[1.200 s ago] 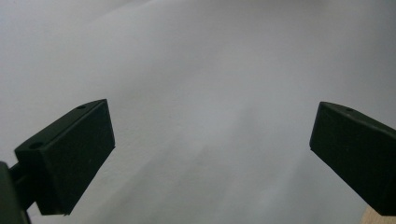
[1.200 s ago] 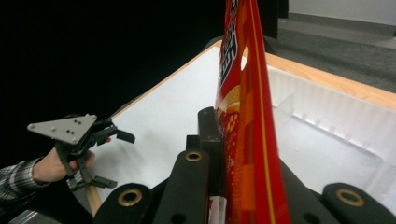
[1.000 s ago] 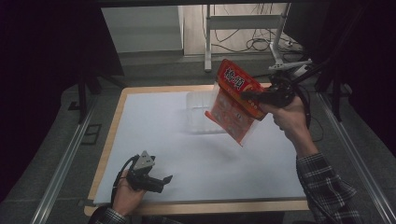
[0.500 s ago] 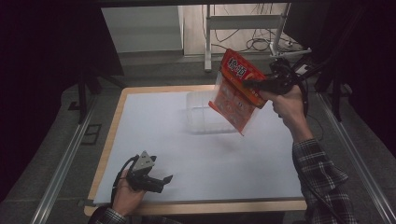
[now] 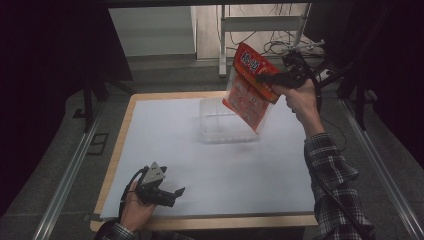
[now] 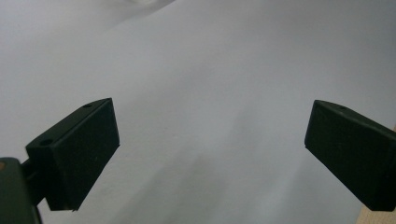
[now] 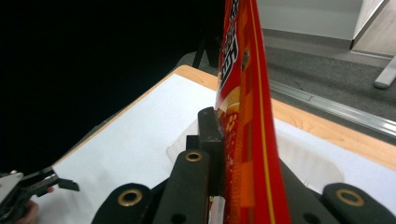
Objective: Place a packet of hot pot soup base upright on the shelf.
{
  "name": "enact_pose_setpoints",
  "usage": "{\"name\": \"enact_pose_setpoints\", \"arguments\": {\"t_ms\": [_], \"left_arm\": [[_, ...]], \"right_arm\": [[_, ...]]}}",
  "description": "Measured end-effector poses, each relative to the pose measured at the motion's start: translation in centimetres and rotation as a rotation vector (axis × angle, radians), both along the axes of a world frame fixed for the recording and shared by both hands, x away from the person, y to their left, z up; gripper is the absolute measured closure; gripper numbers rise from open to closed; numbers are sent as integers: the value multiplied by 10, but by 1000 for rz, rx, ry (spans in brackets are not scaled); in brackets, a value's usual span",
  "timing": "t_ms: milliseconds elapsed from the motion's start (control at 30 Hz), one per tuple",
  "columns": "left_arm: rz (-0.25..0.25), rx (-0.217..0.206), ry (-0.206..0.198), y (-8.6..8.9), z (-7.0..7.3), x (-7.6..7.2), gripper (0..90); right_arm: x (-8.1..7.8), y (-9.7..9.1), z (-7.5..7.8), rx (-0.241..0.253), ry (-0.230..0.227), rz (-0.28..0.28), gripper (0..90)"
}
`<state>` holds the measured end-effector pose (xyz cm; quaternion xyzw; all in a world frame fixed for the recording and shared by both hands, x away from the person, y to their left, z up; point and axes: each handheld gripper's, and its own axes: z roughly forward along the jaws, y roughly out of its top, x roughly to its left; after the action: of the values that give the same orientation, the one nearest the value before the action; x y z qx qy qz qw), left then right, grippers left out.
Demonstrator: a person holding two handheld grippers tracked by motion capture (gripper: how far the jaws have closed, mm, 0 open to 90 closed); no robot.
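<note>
Above the clear tray (image 5: 227, 125), snack bag (image 5: 250, 87) hangs lengthwise, tilted.

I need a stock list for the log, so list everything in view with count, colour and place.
Snack packet: one, red and orange, held in the air over the clear tub, tilted.
Clear tub: one, transparent, on the far half of the white sheet.
White sheet: one, white, covering the table top.
Table: one, light wood edge.
Metal stand: one, grey, on the floor beyond the table.
Cables: several, dark, on the floor beyond the table.
Left gripper: one, black, jaws open, near edge of the sheet.
Right gripper: one, black, clamped on the snack packet.
</note>
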<state>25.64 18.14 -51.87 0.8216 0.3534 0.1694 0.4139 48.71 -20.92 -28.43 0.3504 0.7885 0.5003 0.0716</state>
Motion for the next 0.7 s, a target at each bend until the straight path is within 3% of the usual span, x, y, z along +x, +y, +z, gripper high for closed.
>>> {"name": "enact_pose_setpoints", "arguments": {"t_ms": [333, 700], "left_arm": [[-1, -3, 3, 0, 0, 0, 21], [0, 5, 3, -1, -1, 0, 19]], "right_arm": [[30, 15, -11, -19, -14, 27, 894], [44, 18, -32, -63, 14, 25, 894]]}}
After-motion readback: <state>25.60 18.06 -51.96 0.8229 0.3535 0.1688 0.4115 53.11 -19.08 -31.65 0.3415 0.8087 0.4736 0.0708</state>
